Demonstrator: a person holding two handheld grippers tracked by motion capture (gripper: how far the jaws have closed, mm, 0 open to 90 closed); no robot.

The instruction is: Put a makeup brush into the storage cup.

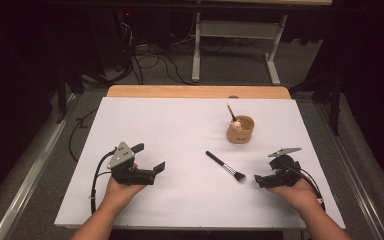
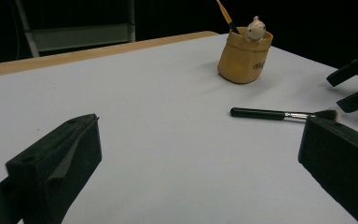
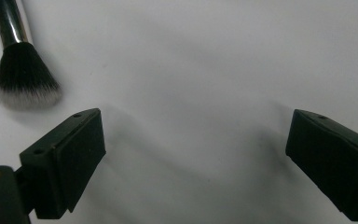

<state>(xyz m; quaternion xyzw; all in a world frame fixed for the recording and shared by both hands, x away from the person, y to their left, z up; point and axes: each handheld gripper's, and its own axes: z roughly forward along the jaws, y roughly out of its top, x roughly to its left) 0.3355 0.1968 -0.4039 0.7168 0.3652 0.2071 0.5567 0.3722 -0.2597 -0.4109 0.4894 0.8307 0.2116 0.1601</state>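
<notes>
the right claw (image 1: pixel 263 181), spread wide and empty beside the makeup brush (image 1: pixel 225 166), looks poised to reach, needing to straddle its handle first.

Dark lettering marks the lower side of a tan pot-shaped holder (image 2: pixel 244 58) in the upper right of the left gripper view; only what looks like "Mi" can be made out, the rest curving out of sight. In the high view the same mark on the holder is too small to read.
</notes>
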